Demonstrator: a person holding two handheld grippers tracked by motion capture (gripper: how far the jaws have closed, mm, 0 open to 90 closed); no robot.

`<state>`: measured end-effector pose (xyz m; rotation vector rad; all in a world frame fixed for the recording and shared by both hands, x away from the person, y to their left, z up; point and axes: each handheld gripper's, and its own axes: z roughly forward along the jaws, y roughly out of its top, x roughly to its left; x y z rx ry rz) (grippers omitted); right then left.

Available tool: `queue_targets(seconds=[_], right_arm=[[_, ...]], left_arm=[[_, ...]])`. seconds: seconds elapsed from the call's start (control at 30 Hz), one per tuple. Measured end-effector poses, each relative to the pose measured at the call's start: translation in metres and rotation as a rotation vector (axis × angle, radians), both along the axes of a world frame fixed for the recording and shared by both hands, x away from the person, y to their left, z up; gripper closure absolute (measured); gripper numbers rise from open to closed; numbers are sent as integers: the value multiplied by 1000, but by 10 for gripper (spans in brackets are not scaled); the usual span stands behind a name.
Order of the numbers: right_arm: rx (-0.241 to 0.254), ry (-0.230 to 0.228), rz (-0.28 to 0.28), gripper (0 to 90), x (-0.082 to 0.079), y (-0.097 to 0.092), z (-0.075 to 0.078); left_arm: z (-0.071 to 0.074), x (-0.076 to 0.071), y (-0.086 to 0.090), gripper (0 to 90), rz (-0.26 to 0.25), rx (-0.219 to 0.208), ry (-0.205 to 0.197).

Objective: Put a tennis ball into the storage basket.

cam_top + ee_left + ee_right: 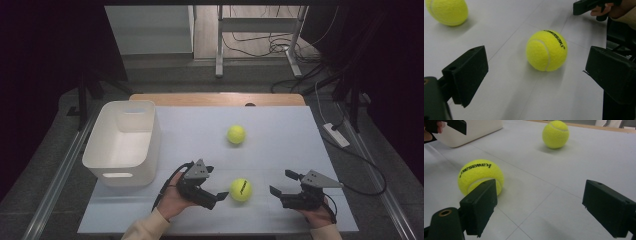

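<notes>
While both grippers rest low over the white table in the high view, the near tennis ball lies between them, just beside the left gripper, with the right gripper farther off. A second tennis ball sits farther back, and a white bin stands at the left.

Along the left gripper view, the jaws stand wide apart, the ball ahead, untouched. The right gripper view shows its jaws apart too, the ball beyond the left jaw.

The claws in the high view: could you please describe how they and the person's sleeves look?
Both the left claw and right claw are black, with blocky jaws, a grey three-cornered plate on top and a black cable trailing. The sleeves are cream.
</notes>
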<state>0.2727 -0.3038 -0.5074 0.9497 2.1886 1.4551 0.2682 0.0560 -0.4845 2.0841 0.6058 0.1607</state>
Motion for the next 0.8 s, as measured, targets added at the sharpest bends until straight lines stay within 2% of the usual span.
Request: queue_targets(seconds=[0.8], right_arm=[[1,-4,-1,124,0,0,1]], left_arm=[[-6,3,-30,47,-66,28,25]])
